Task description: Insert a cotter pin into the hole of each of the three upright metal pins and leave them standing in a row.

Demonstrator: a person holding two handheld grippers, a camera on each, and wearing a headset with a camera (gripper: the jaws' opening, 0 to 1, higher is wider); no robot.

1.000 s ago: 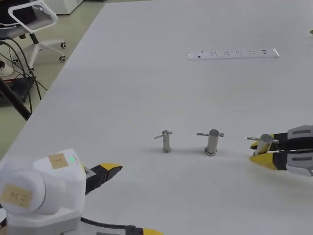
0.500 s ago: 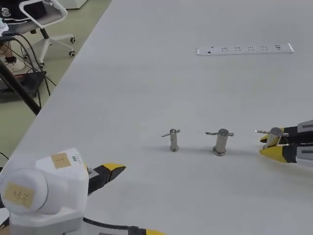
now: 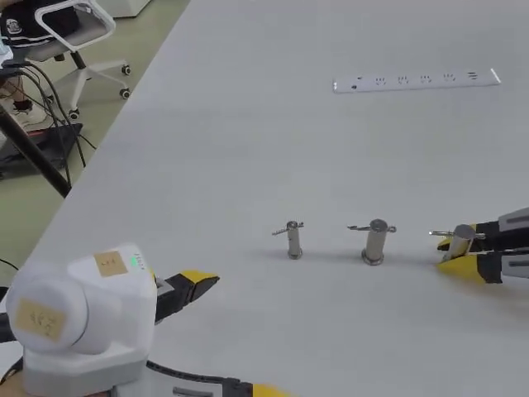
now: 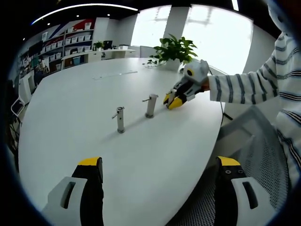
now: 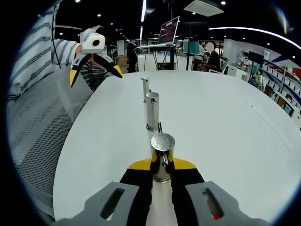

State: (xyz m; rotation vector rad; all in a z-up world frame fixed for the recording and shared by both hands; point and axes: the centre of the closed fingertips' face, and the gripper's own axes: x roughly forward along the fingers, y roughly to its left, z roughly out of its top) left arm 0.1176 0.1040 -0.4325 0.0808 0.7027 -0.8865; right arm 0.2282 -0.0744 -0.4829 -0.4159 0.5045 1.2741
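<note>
Three metal pins stand upright in a row on a white table [image 3: 248, 124]: the left pin [image 3: 293, 241], the middle pin [image 3: 376, 242] and the right pin [image 3: 459, 243]. Each carries a thin cotter pin [image 3: 362, 227] crosswise near its top.

The right gripper [image 3: 453, 255] comes in from the right edge of the head view, its yellow-tipped jaws pressed in on the lower shaft of the right pin. The left gripper [image 4: 158, 165] hangs low and near the person, well apart from the row, its jaws spread wide and holding nothing.

The step in hand looks like setting this last pin down. To do it well, keep the shaft vertical with its base flat on the table, then part the jaws evenly and draw straight back — a sideways drag could topple it or snag its cotter pin.

The head view gives the row side-on, so the cotter pins read as short horizontal lines and the even spacing is plain. The right gripper view looks along the row end-on: the right pin's round head sits close between the jaws, the other two lined up behind it, so straightness is judged best there. The left gripper view adds the person's striped sleeve [image 4: 244, 87] behind the right gripper.
</note>
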